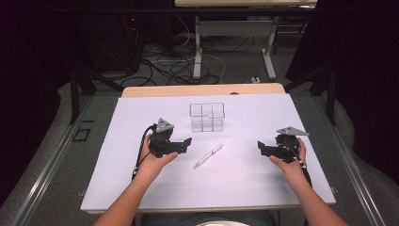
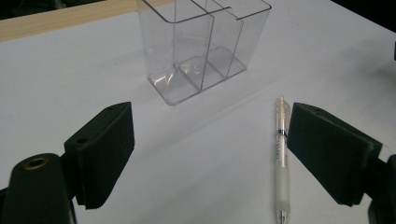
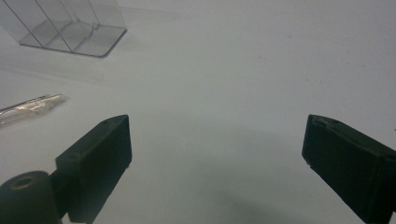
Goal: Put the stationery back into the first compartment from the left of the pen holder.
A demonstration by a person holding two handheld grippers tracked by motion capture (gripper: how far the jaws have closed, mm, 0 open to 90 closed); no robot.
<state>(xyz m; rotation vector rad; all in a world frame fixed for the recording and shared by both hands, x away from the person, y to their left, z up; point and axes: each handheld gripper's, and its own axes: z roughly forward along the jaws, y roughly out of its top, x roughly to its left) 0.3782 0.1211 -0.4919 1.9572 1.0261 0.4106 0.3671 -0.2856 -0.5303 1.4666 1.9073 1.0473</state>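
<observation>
With both grippers' jaws apart and empty, the left gripper (image 2: pixel 210 154) needed to straddle the pen (image 2: pixel 282 154), which lay beside its right jaw.

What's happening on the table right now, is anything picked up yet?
Nothing is held yet. A person has a gripper in each hand over a white table. The left gripper is open and nearest the pen, which lies flat on the table, off to one side of its jaws. The right gripper is open too, with nothing between its jaws. The clear divided organizer stands upright and empty beyond the pen.
</observation>
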